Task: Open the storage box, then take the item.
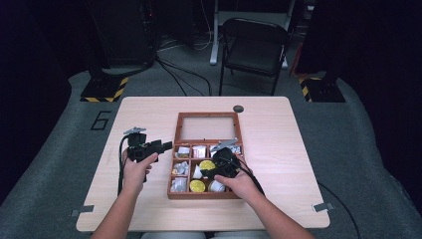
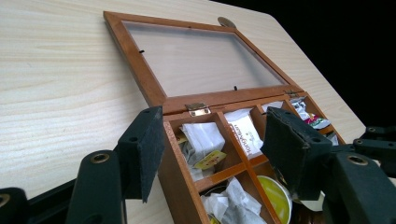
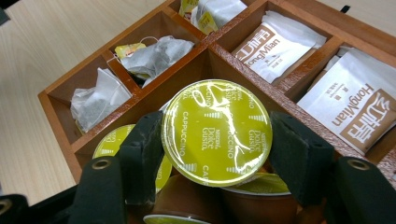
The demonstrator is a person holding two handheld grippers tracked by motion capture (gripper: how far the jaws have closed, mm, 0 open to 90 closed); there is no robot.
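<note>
Nearest the person, the right gripper [image 3: 215,135] pinches a coffee capsule [image 3: 216,132] by its edges, both black pads pressed against the rim of its yellow-green foil lid, which reads "Cappuccino" and "Dolce Gusto"; the capsule sits tilted above other capsules [image 3: 112,144] in the near compartments of the wooden tea box [image 1: 171,191]. In the high view this gripper [image 1: 211,168] hangs over the box's near middle section. Farther into the box lie loose tea bags [image 3: 154,53] and white HongMian sachets [image 3: 273,44]. To the left of the box, the left gripper [image 2: 212,149] hovers with its jaws spread and nothing between the pads, just beside the box's left wall. Beyond, the glass-paned lid [image 2: 196,56] lies open flat on the pale wooden table [image 1: 278,124].
</note>
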